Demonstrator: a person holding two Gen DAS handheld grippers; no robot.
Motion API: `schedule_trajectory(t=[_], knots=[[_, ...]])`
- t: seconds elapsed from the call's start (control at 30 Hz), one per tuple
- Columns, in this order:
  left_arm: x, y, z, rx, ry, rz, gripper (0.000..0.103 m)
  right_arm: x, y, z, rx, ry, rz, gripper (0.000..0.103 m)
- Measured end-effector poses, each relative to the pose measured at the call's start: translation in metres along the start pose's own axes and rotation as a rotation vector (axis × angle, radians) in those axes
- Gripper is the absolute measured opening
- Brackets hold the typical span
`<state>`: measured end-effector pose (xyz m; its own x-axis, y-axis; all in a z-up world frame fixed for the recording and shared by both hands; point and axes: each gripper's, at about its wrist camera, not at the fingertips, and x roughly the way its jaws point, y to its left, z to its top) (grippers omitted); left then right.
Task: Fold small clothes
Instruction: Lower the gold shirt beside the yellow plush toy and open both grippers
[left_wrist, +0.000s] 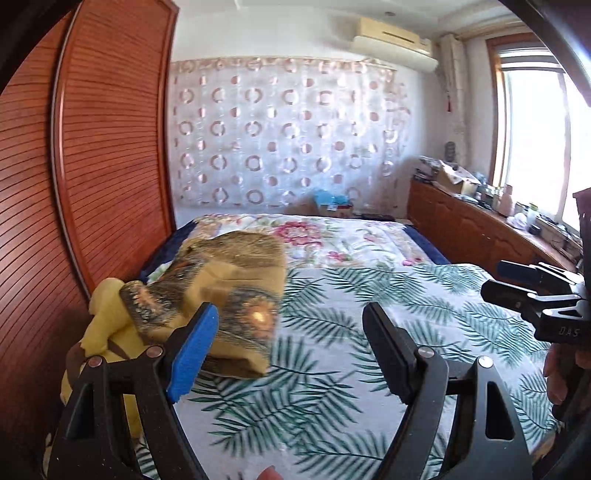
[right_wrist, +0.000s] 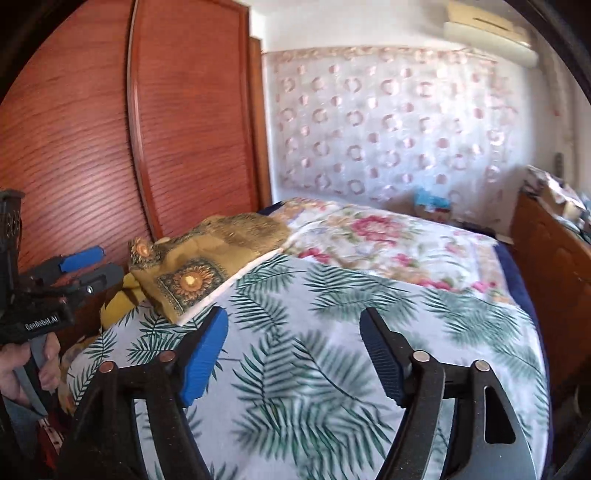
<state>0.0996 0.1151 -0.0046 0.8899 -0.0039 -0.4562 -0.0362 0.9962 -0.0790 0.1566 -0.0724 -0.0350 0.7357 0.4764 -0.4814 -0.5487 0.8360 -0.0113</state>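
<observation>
Above the bed (right_wrist: 332, 332), right hand-held gripper (right_wrist: 293, 328) wide, empty.

Left wrist camera sat low over the near end of the bed (left_wrist: 332, 295), looking forward along its fingers and slightly downward toward the patterned curtain (left_wrist: 280, 133) beyond the bed's far end. Wardrobe (left_wrist: 110, 147) close beside the bed on the view's left, window (left_wrist: 532, 140) off past the bed on the right.

Right wrist camera also hung low over the bed's near end, facing the same curtain, angled a little more toward the wardrope side.

Shared: the leaf-print bedspread, the folded ochre cloth (right_wrist: 207, 258) at the bed's wardrobe edge, curtain, wardrobe. Each view caught the other gripper at its margin.
</observation>
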Motion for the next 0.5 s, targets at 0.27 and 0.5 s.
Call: schedule_trajectory(t=[0.27, 0.5], knots=[[-0.027, -0.040, 0.012, 0.034, -0.018, -0.039, 0.081, -0.084, -0.001, -0.014, 0.072, -0.075, -0.138, 0.077], [-0.044, -0.060, 0.025, 0.046, -0.035, -0.076, 0.081, -0.131, 0.010, -0.026, 0.104, -0.129, -0.197, 0.077]])
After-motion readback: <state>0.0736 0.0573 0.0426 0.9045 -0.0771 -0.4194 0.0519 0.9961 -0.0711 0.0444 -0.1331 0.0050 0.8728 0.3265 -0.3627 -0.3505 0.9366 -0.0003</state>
